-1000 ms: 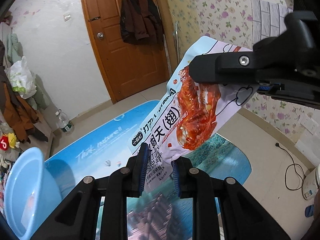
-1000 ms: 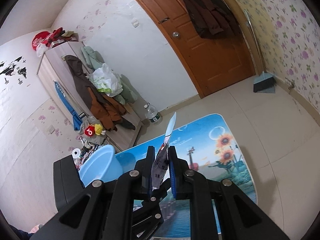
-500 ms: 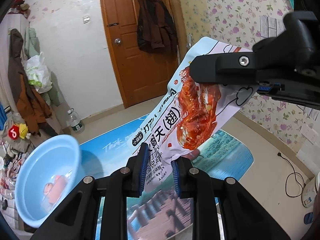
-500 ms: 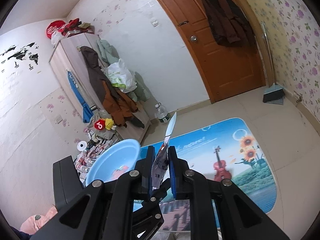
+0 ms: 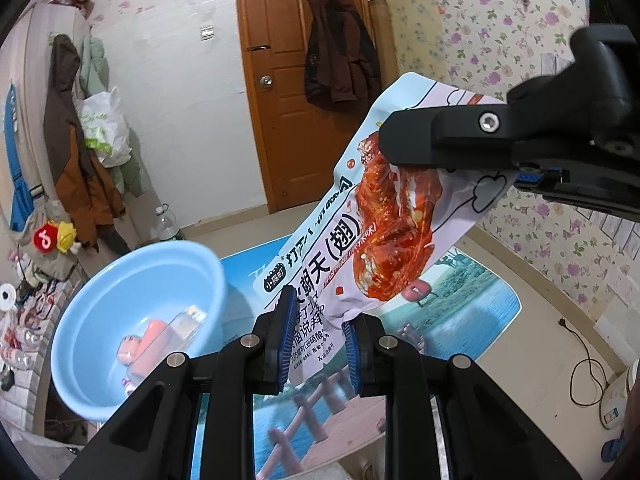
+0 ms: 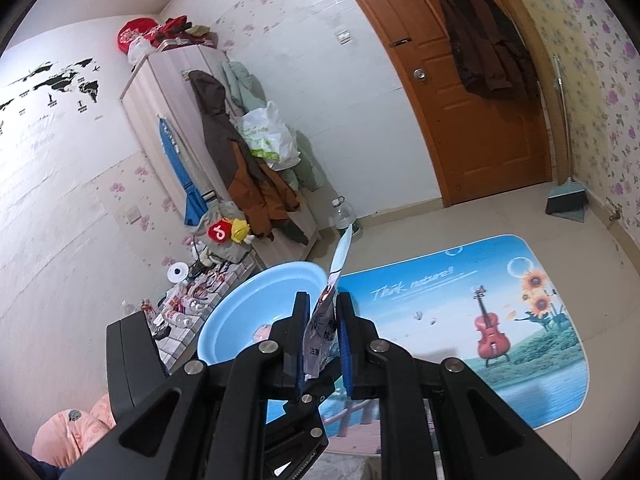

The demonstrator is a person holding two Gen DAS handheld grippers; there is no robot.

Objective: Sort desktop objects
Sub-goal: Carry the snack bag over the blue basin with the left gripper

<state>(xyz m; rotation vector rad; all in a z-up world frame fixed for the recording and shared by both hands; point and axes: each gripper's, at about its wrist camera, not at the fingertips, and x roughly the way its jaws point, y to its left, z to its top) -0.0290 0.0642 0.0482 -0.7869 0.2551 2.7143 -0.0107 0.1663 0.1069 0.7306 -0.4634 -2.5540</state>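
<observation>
— In the air over the printed mat [image 5: 472,300], what is held?
— One snack packet [image 5: 384,216], pinched by both the left gripper [image 5: 316,340] and right gripper [image 6: 323,340].
— Containers?
— A light-blue basin [image 5: 100,304], lower left of the packet, holding an orange-pink item [image 5: 144,344] and a clear wrapped packet [image 5: 188,320].

snack packet [image 5: 372,236] between both tongs | basin [image 5: 100,312] left of packet | mat [image 6: 460,300] beneath
</observation>
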